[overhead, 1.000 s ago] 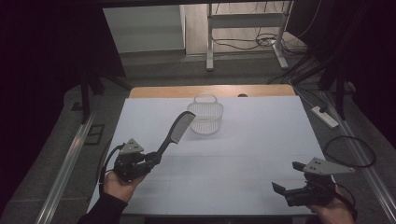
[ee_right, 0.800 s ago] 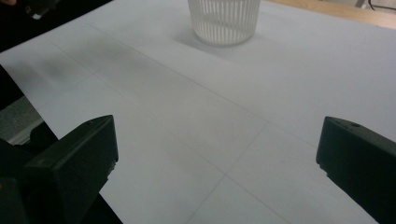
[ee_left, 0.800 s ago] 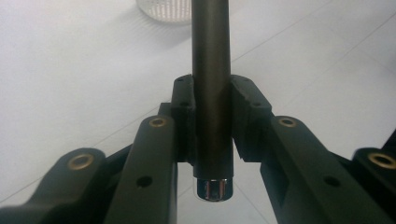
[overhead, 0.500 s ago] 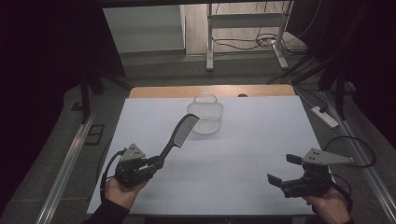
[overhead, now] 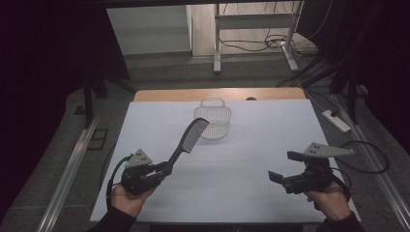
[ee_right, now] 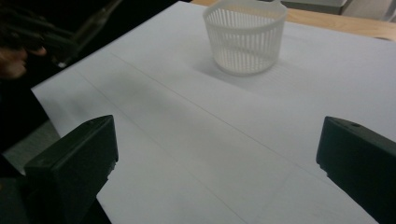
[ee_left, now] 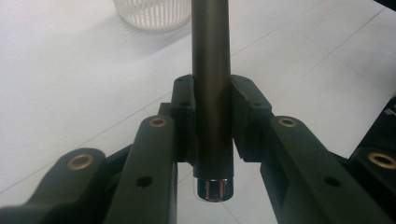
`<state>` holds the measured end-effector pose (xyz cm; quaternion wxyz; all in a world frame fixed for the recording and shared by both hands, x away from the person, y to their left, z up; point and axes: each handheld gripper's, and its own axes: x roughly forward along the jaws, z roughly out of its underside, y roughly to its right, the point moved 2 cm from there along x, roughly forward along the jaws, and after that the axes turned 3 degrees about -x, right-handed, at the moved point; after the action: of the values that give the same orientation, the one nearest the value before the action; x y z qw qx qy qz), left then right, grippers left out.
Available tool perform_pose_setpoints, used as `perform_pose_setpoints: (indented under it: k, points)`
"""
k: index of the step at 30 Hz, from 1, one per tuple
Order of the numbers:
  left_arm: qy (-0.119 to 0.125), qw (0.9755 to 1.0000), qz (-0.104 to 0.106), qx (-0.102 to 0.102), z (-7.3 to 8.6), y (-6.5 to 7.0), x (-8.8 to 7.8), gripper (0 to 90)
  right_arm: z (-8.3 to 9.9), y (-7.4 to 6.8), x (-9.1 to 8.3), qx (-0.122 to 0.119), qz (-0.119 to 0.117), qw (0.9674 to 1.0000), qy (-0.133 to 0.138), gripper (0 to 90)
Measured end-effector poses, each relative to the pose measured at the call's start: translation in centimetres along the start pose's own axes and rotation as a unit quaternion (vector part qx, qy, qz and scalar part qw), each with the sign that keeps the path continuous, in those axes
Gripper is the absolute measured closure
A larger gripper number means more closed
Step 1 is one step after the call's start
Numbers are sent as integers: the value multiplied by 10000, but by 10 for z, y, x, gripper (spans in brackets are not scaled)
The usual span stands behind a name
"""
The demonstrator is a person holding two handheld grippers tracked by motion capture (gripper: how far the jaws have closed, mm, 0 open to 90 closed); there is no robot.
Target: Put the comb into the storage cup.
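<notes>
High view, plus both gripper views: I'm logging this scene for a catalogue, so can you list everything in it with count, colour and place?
comb: one, black, handle clamped in the left hand-held gripper, teeth end raised toward the basket.
basket: one, white slatted plastic with a handle, at the far middle of the sheet, nothing seen inside.
white sheet: one, covers most of the table.
table: one, wooden edge at the far side.
power strip: one, white, on the floor at the right.
left hand-held gripper: one, black, near left, shut on the comb.
right hand-held gripper: one, black, near right, jaws wide apart, holding nothing.
hands: two, at the near edge.
</notes>
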<state>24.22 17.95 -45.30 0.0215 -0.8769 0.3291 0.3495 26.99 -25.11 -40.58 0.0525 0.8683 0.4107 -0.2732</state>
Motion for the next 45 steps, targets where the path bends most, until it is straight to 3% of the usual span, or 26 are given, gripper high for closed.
perform_pose_setpoints:
  k: [2, 14, 24, 33, 45]
  points:
    - [16, 10000, 29, 4, -1, 1, 1, 722, -3, -1, 4, 159, -117, 9998, 78, 0]
    - [37, 9998, 149, 146, -5, 7, 8, 722, -13, -2, 28, 187, -239, 9995, -98, 0]
    - [67, 9994, 257, 226, -9, 12, 14, 722, -28, -4, 44, 257, -408, 9988, -60, 0]
    - [89, 9989, 315, 346, -11, 18, 19, 723, -41, -5, 64, 542, -690, 9961, -42, 0]
    - [65, 9981, 394, 470, -13, 25, 25, 723, -59, -10, 87, 672, -901, 9935, -163, 0]
